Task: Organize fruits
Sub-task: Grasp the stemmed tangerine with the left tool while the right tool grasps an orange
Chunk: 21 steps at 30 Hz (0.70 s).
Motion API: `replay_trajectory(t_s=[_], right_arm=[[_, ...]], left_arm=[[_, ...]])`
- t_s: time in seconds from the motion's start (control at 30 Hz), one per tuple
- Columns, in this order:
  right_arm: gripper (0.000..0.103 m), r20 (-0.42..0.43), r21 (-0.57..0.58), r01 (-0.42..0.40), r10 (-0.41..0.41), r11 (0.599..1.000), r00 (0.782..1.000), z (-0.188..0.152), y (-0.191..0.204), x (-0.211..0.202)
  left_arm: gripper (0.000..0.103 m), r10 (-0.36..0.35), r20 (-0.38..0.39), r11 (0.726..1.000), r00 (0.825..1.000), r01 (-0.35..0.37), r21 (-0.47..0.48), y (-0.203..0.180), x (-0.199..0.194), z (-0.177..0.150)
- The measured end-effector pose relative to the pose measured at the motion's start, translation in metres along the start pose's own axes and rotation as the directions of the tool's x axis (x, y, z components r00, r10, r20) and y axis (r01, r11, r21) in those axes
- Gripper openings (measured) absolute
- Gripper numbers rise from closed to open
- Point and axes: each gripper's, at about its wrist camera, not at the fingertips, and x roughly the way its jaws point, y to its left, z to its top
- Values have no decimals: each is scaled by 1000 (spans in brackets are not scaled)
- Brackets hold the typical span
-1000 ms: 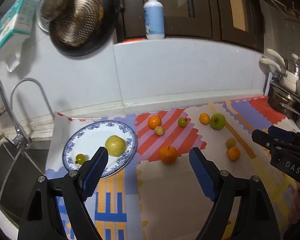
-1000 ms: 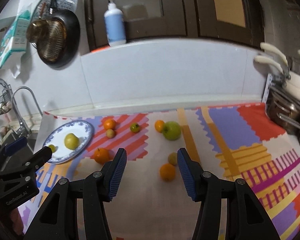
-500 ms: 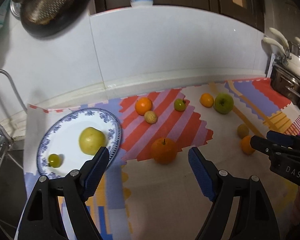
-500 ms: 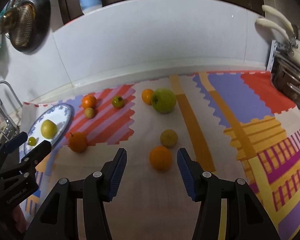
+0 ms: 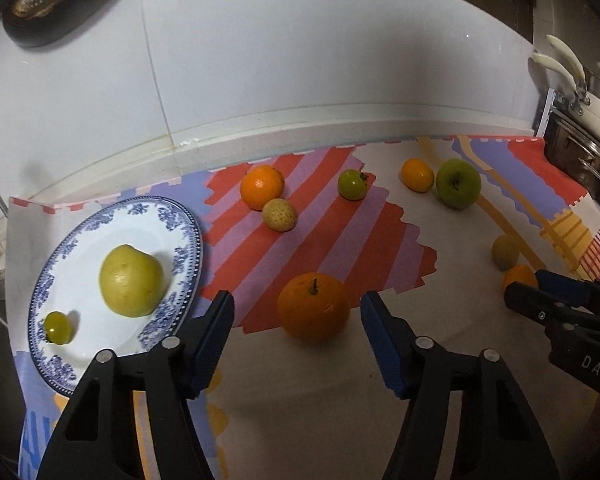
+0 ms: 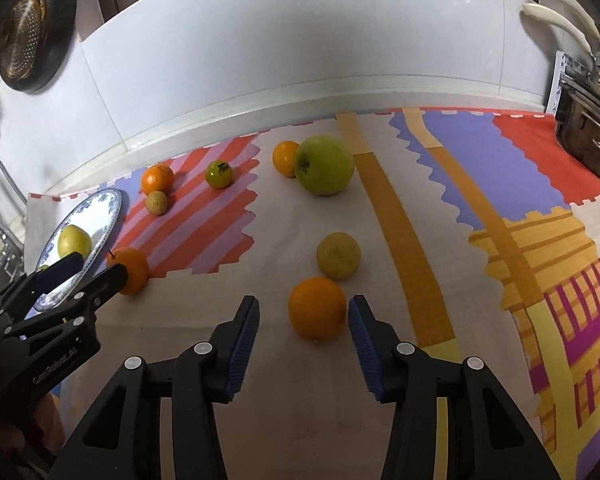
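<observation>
Two grippers, jaws spread, empty — left gripper [image 5: 296, 338] straddles stemmed orange [image 5: 313, 306] beside plate [image 5: 188, 240]; right gripper [image 6: 304, 330] brackets orange [image 6: 317, 308], farther from plate.

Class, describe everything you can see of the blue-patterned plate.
The round white plate with a blue floral rim looks ceramic and lies flat at the left end of the colourful mat. It holds a large yellow fruit and a small green fruit, apart. The left gripper's finger overlaps its near edge in view.
</observation>
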Motion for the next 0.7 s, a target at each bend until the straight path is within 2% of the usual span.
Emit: replay_trajectory(t_s=[0.13,0.37,0.43,0.7], right_arm=[[43,-7,2,6,-6,1000,1000,1,-2,4],[36,-15,1,4,-4,1000,1000,0,-2,7],[33,-18,-2,2,-2,1000,1000,1,-3,7],[33,-11,-1,-3,3,1000,1000,3,-2,6]], left_arm=[[52,-10,-24,1000,1000,10,0,-2,9,0],[44,-24,-29,1000,999,24,-10,-4,14,2],[42,-29,-37,999,999,29,-15,-4,17,2],[42,-36,-38,999,999,35,-22,-4,13,4]])
